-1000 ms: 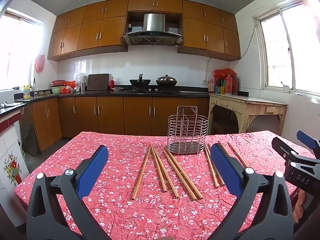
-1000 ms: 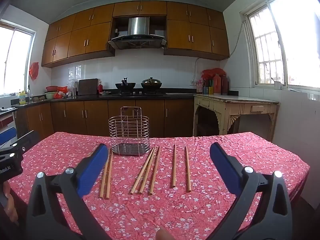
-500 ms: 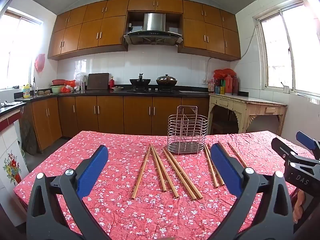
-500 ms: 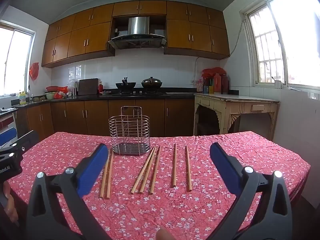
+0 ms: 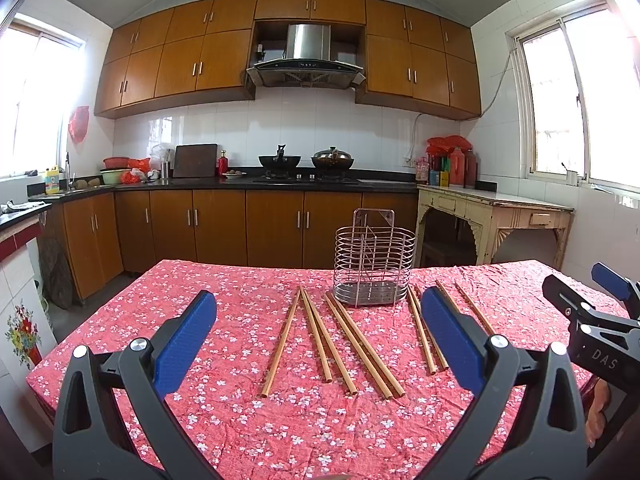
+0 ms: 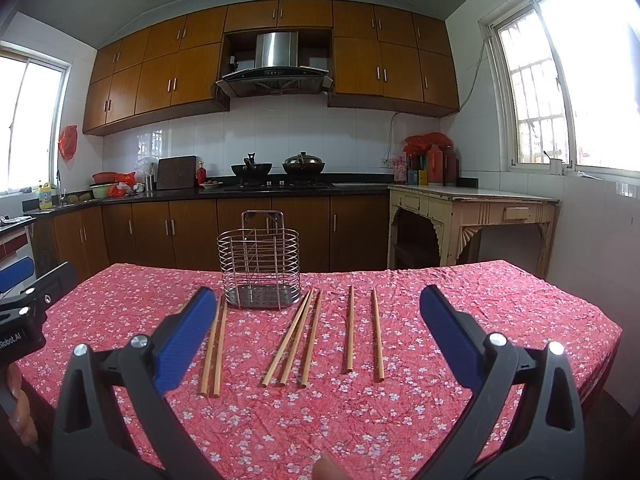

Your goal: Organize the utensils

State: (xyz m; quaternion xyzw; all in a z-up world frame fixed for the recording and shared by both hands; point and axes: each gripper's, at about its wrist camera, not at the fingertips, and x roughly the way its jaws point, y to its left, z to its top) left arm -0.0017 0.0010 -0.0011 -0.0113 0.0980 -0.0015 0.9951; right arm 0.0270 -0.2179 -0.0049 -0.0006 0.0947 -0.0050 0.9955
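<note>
Several wooden chopsticks (image 5: 338, 338) lie side by side on a red flowered tablecloth (image 5: 240, 412), in front of an empty wire utensil holder (image 5: 374, 258). In the right wrist view the chopsticks (image 6: 294, 338) lie below the holder (image 6: 259, 261). My left gripper (image 5: 318, 344) is open and empty, held above the near table edge. My right gripper (image 6: 316, 338) is open and empty too. The right gripper shows at the right edge of the left wrist view (image 5: 592, 320), and the left gripper shows at the left edge of the right wrist view (image 6: 24, 304).
Wooden kitchen cabinets (image 5: 224, 224) with a dark counter run behind the table. A stove with two pots (image 5: 306, 160) stands at the back. A pale side table (image 5: 492, 212) stands at the right wall. The table (image 6: 560, 320) ends close on the right.
</note>
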